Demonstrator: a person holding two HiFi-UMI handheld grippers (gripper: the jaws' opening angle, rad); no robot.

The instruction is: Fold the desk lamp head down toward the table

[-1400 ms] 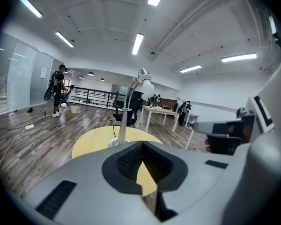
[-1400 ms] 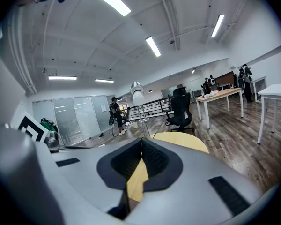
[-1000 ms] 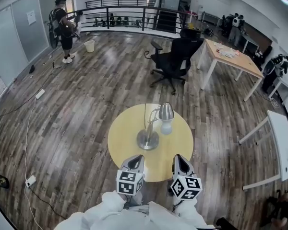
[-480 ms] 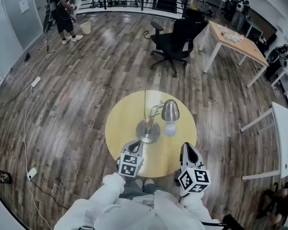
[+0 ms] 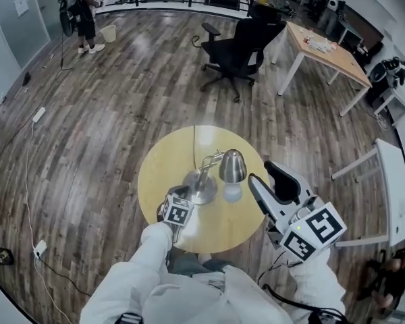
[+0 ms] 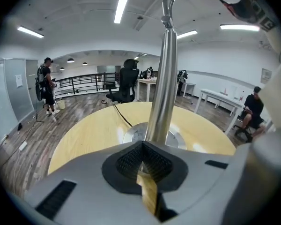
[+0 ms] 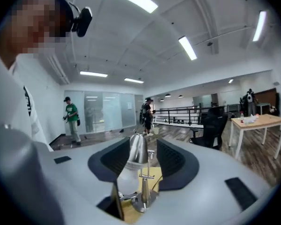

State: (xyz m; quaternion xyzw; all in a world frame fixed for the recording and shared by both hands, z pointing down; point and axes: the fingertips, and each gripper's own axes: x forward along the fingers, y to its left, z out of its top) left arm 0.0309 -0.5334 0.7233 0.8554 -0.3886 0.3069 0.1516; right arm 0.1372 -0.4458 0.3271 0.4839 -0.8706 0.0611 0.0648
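Left gripper [image 5: 177, 196] jaws together, empty, near lamp base [image 5: 200, 186]; right gripper [image 5: 260, 173] jaws wide, should centre on lamp head [image 5: 233, 167], press gently.

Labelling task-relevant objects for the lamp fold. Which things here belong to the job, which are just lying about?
Job:
- desk lamp
- round table it stands on
- left gripper, jaws together, by the lamp's base
- right gripper, held high, jaws apart

Lying about:
- office chair
- wooden desk
- white table
- bucket
- power strip
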